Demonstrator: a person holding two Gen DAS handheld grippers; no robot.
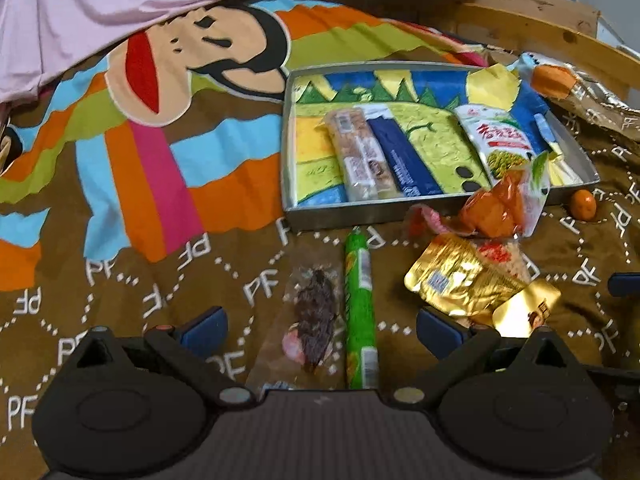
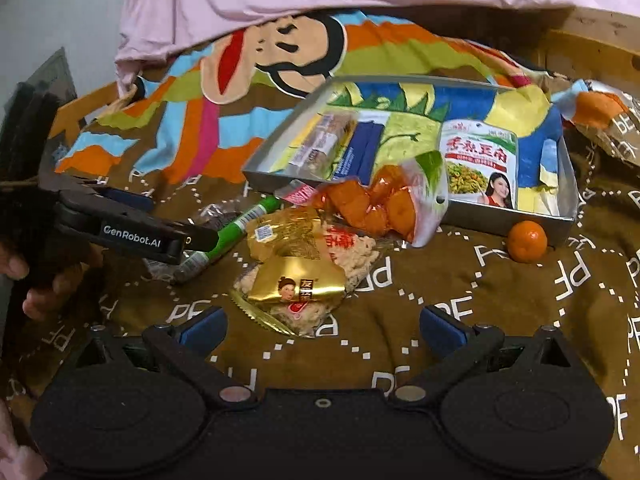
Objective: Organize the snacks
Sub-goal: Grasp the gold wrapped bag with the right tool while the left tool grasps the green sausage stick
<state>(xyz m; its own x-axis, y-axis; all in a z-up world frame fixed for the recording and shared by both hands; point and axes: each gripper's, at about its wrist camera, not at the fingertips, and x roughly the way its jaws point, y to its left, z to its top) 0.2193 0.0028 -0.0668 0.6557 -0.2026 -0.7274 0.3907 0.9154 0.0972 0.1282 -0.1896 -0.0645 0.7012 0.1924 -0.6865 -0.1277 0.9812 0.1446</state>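
Note:
A metal tray (image 1: pixel 320 220) (image 2: pixel 570 184) lies on a brown patterned blanket. It holds a clear-wrapped nut bar (image 1: pixel 360 156) (image 2: pixel 324 140), a blue packet (image 1: pixel 404 156) (image 2: pixel 364 148) and a white-green packet (image 1: pixel 500 140) (image 2: pixel 478 160). A bag of orange pieces (image 1: pixel 500 204) (image 2: pixel 384 204) leans on the tray's front edge. In front lie gold packets (image 1: pixel 460 280) (image 2: pixel 296 288), a green sausage stick (image 1: pixel 360 308) (image 2: pixel 236 228) and a dark wrapped snack (image 1: pixel 316 320). My left gripper (image 1: pixel 320 332) (image 2: pixel 176 220) is open, with the stick and the dark snack between its fingers. My right gripper (image 2: pixel 323 326) is open just short of the gold packet.
A small mandarin (image 1: pixel 583 204) (image 2: pixel 527 241) sits by the tray's near right corner. A foil bag with an orange end (image 1: pixel 580 92) (image 2: pixel 608 120) lies behind the tray. Pink sheet (image 1: pixel 120 8) covers the far side, with a wooden frame (image 1: pixel 540 28) behind. A hand (image 2: pixel 40 276) holds the left gripper.

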